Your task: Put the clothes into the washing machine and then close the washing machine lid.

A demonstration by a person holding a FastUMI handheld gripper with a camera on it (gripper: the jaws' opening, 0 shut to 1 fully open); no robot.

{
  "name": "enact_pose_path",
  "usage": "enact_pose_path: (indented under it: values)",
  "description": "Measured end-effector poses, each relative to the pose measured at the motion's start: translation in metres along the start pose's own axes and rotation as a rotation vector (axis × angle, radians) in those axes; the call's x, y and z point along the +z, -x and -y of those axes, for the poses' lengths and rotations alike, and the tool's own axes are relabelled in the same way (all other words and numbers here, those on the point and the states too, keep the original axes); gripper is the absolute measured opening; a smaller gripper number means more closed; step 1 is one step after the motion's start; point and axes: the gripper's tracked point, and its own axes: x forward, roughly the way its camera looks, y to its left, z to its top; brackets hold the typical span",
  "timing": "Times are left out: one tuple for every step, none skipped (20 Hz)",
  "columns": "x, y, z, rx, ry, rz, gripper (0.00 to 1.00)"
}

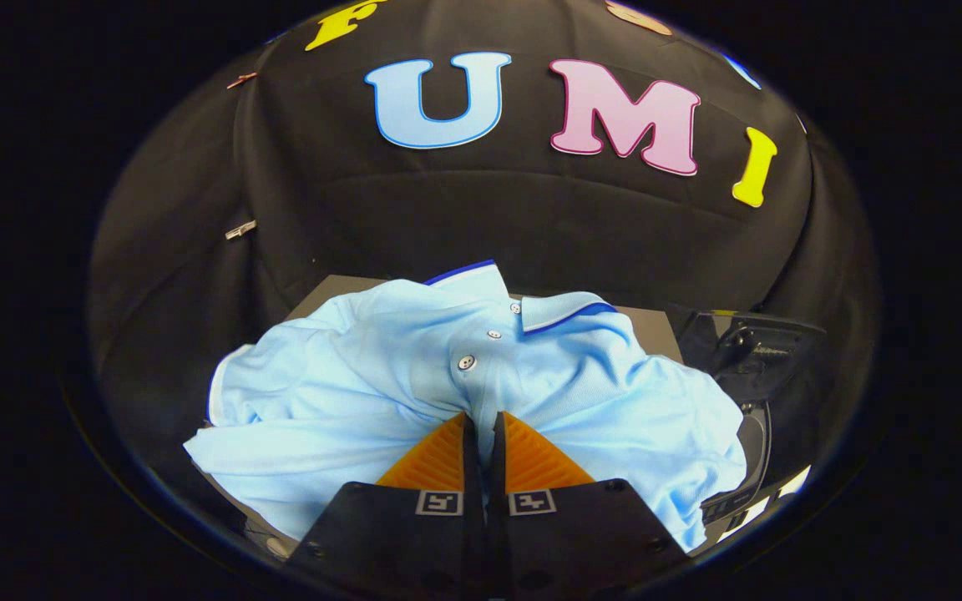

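Gripper (481, 421) pinched tight on light-blue polo shirt (347, 376), fabric bunched between and around its fingers.

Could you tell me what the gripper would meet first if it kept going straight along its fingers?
The gripper is shut on the shirt, so its fabric is already at the fingertips. Straight ahead lies the button placket; what is under the cloth is hidden.

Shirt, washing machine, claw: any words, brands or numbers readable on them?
On the shirt: none visible.
On the washing machine: pale marks by its rim, too small to read.
On the claw, shut on the shirt: two square coded markers, no words.
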Motion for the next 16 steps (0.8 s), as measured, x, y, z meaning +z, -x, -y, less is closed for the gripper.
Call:
enact_pose_path:
  values:
    - [-0.001,0.004,0.008,0.009,-0.005,-0.001,0.05]
    - [-0.003,0.007,0.014,0.022,-0.009,-0.002,0.05]
    - [-0.003,0.012,0.02,0.045,-0.012,-0.001,0.06]
    - [-0.003,0.018,0.026,0.07,-0.015,0.002,0.05]
    - [-0.001,0.023,0.033,0.094,-0.009,0.01,0.05]
    - [0.001,0.029,0.041,0.115,-0.006,0.018,0.05]
    - [0.004,0.034,0.049,0.136,-0.011,0.021,0.05]
    - [0.004,0.038,0.058,0.158,-0.02,0.019,0.05]
    - [0.007,0.042,0.066,0.177,-0.025,0.024,0.05]
    - [0.011,0.046,0.075,0.192,-0.012,0.032,0.05]
    - [0.013,0.048,0.085,0.206,-0.001,0.037,0.05]
    - [0.014,0.05,0.094,0.228,0.007,0.041,0.05]
    - [0.013,0.053,0.103,0.247,0.01,0.041,0.05]
    - [0.013,0.054,0.114,0.263,0.008,0.04,0.05]
    - [0.013,0.056,0.126,0.274,0.005,0.039,0.05]
    - [0.012,0.058,0.141,0.277,-0.002,0.036,0.05]
